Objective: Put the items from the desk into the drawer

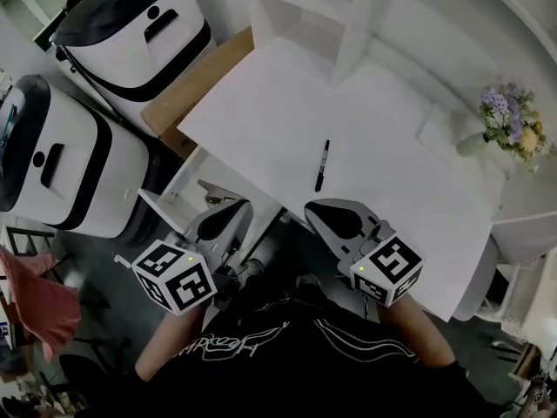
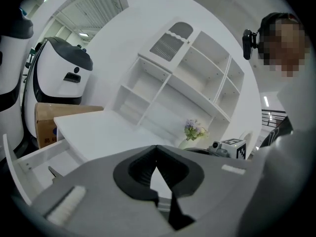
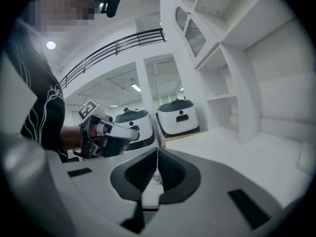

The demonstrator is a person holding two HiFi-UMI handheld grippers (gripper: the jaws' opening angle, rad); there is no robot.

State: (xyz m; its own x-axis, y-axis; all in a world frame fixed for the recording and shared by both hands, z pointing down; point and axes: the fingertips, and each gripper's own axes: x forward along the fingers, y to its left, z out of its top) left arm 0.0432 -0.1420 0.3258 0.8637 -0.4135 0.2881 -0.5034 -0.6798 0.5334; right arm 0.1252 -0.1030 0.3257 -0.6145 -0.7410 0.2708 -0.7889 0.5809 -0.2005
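The white desk (image 1: 392, 172) spreads out ahead of me, with a white shelf unit (image 2: 187, 78) at its back edge. Two white machines (image 1: 130, 24) with black tops stand to the left, and a cardboard box (image 2: 54, 122) beside them carries blue print too blurred to read. The drawer (image 2: 34, 159) stands pulled out under the desk's left edge, near my left gripper (image 1: 228, 214), whose jaws are together on nothing. My right gripper (image 1: 324, 213) hangs at the desk's near edge, also closed and empty. The flowers (image 1: 509, 120) sit at the far right corner. The pen (image 1: 322, 165) lies mid-desk, well apart from them, and I cannot read its lettering.
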